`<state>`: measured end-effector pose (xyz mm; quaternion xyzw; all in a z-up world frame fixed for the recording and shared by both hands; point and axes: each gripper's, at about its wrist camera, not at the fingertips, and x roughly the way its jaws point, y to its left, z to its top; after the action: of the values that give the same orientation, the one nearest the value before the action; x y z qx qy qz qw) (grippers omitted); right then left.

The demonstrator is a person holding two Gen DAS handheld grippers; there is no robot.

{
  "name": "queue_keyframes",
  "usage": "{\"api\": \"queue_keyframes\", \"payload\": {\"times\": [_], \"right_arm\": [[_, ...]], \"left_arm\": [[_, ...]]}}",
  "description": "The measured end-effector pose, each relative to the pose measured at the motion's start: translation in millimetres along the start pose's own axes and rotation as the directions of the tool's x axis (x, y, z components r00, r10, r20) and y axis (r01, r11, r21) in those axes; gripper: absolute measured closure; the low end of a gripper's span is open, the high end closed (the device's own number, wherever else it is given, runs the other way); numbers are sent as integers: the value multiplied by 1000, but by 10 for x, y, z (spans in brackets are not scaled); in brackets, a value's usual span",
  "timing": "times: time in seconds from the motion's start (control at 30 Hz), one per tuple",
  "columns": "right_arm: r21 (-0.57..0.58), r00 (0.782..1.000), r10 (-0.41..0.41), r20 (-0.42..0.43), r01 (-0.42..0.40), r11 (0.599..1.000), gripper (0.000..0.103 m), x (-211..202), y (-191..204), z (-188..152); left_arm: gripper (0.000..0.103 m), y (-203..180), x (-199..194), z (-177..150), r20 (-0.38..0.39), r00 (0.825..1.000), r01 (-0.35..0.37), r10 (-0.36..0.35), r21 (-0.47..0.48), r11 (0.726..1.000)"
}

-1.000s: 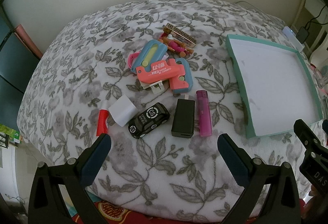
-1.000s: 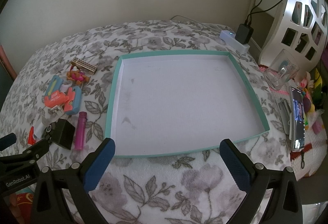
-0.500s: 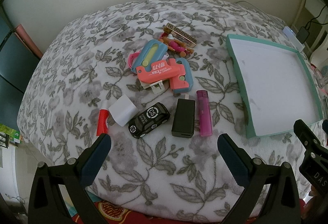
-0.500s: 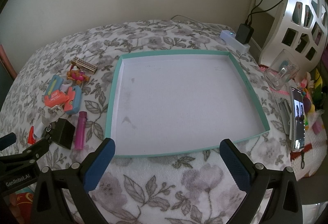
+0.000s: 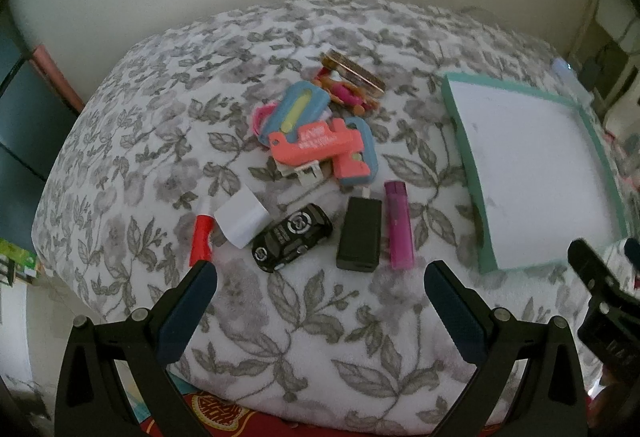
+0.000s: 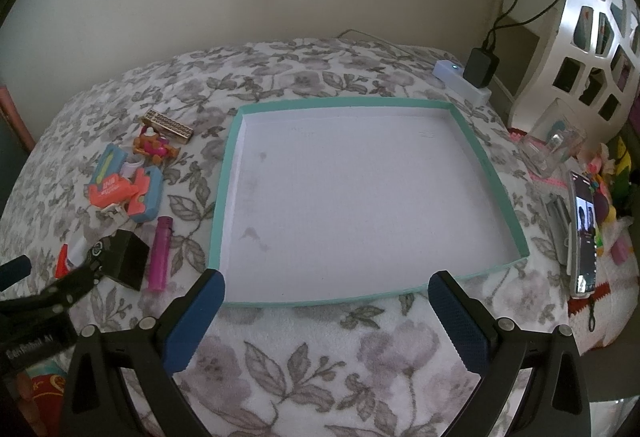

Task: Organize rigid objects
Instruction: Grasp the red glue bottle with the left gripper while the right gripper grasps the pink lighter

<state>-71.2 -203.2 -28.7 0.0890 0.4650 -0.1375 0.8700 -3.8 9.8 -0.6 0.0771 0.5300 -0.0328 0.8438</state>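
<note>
A loose group of small items lies on the floral blanket: a black toy car, a black charger block, a purple lighter, a white cube, a red-capped tube, a pink and blue toy pistol and a gold bar. The teal-rimmed white tray sits empty to their right. My left gripper hovers open just short of the car and charger. My right gripper is open at the tray's near edge.
A white power strip with a black plug lies beyond the tray. A lit phone, a clear box and small toys crowd the right side beside a white cut-out shelf. The blanket drops off at the near edge.
The left wrist view has shifted slightly closer to the items. The phone screen shows a different picture. Both grippers stay open and nothing on the blanket has moved.
</note>
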Motion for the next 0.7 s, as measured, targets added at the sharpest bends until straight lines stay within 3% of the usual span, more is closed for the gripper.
{"api": "queue_keyframes", "payload": {"times": [0.17,0.4,0.6,0.7], "right_arm": [[1,997,79,12,-79,997,0,-2,156,51],[-100,988,154,-22,-155,983,0,76,682,200],[-137,978,193,-75,-202,970,0,274,1085,255],[-144,974,196,-110,-211,967,0,410,1223,234]], "left_arm": [[0,372,-30,100,37,999,11,-5,-155,988],[0,1059,193,185,4,1000,-19,22,-363,932],[0,1362,508,171,-99,995,-48,6,-430,902],[0,1398,608,152,-135,991,-73,16,-429,900]]}}
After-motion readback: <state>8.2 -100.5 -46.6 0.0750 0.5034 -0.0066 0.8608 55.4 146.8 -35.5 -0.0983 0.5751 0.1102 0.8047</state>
